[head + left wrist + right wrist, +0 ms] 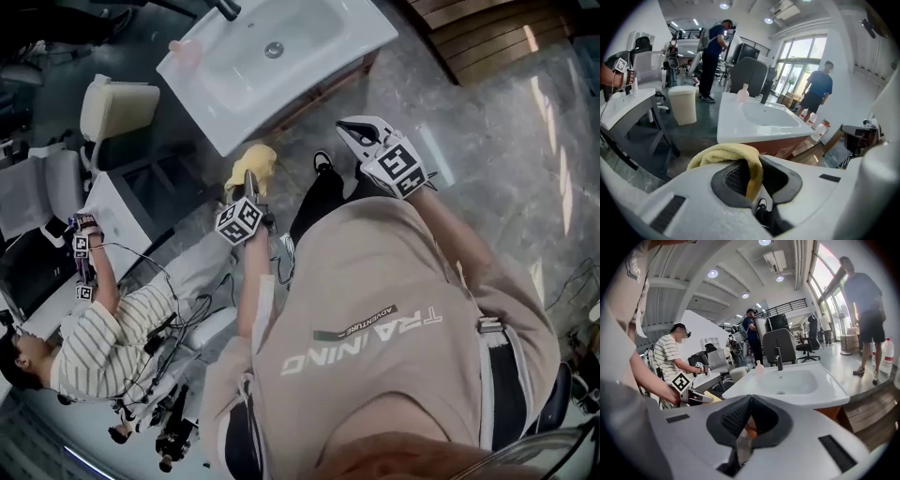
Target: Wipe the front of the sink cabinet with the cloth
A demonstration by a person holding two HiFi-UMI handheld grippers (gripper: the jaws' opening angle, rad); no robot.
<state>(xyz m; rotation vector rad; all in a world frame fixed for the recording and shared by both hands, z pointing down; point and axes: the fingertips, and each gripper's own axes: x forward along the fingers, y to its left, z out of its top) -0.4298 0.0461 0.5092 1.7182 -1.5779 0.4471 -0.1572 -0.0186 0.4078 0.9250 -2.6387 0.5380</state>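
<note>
Beside the white ceramic sink basin [220, 112], my left gripper [249, 186] pinches the yellow terry cloth [251, 161]. Its jaws are clamped on a strip of fabric, and the rest bunches over one jaw. The cloth sits just off the basin's near corner, close to the reddish-brown wooden cabinet front [782, 144]; whether it touches the wood I cannot tell. My right gripper [359, 131] hovers farther along the cabinet, jaws pressed together on nothing. A person in a striped shirt [103, 347] appears at the head view's lower left.
</note>
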